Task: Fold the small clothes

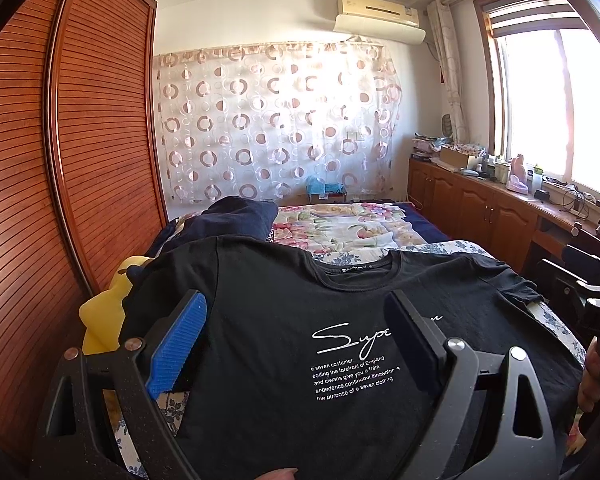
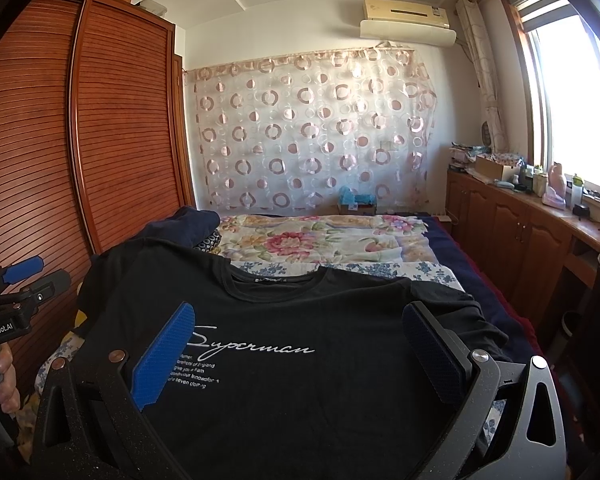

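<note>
1. I judge this the opening step: the black cotton T-shirt with white script lettering (image 2: 300, 360) lies spread face up on the bed with the blue-flowered sheet (image 2: 420, 270), collar away from me, no fold made yet.
2. My left tool (image 1: 296, 344) hovers over the shirt's chest with its blue-padded fingers (image 1: 180, 344) spread wide, holding nothing.
3. My right tool (image 2: 300, 352) is likewise agape over the lettering, empty.
4. Next, I think each tool must drop to an edge, likely sleeve or hem, and pinch a single layer; the right sleeve looks rumpled, though the fisheye edge makes that uncertain.
5. Containers: a brown cardboard box (image 2: 490, 168) sits on the wooden bench under the window (image 2: 540, 204); I cannot see its contents.
</note>
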`<state>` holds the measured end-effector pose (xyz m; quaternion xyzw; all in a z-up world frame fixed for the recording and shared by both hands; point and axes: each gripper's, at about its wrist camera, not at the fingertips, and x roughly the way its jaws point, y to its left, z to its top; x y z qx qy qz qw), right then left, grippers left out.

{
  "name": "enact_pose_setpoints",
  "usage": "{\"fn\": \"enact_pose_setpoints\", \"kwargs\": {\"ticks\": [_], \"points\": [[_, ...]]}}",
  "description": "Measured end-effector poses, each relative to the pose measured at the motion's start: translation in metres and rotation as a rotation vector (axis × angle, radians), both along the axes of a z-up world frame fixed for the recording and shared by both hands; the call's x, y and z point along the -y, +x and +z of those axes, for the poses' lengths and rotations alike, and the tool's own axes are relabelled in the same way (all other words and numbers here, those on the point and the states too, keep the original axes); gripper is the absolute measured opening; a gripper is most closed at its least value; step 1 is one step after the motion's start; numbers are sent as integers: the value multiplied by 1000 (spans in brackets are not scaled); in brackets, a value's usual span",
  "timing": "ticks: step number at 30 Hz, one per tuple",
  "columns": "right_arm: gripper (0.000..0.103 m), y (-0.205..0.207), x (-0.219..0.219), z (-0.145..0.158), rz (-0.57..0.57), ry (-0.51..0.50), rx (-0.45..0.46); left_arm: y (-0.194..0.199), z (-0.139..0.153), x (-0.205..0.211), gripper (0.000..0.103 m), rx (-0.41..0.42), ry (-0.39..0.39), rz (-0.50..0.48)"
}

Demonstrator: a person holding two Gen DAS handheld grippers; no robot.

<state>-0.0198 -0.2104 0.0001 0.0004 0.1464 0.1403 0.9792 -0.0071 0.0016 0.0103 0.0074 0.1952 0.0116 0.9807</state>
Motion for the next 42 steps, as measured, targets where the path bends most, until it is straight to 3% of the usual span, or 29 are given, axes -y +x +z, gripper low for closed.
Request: {"fn": "enact_pose_setpoints", "kwargs": {"ticks": [42], "points": [[103,-1,-2,3,6,-3,8,-1,0,2,91,3,4,-1]]}}
